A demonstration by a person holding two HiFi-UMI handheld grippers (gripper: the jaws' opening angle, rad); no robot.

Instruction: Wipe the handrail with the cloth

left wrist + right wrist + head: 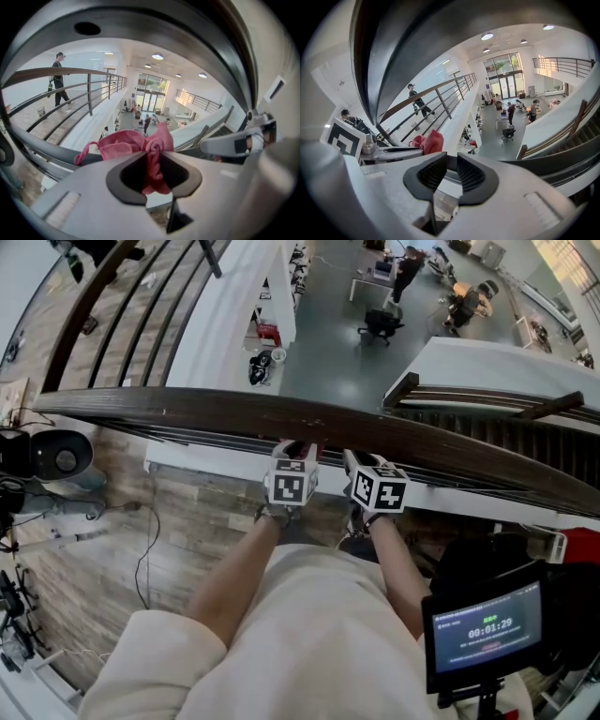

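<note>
The dark wooden handrail runs across the head view from left to lower right. My left gripper reaches up to its near edge and is shut on a bunched pink cloth. The rest of the cloth drapes forward over the rail. Close on its right my right gripper points at the rail too. Its ribbed pads stand a narrow gap apart with nothing between them. In the right gripper view the left gripper and the cloth show at the left.
Beyond the rail is a drop to a lower floor with desks, chairs and people. A tablet with a timer stands at the lower right, camera gear at the left. A person walks along the far walkway. Stair rails are at the right.
</note>
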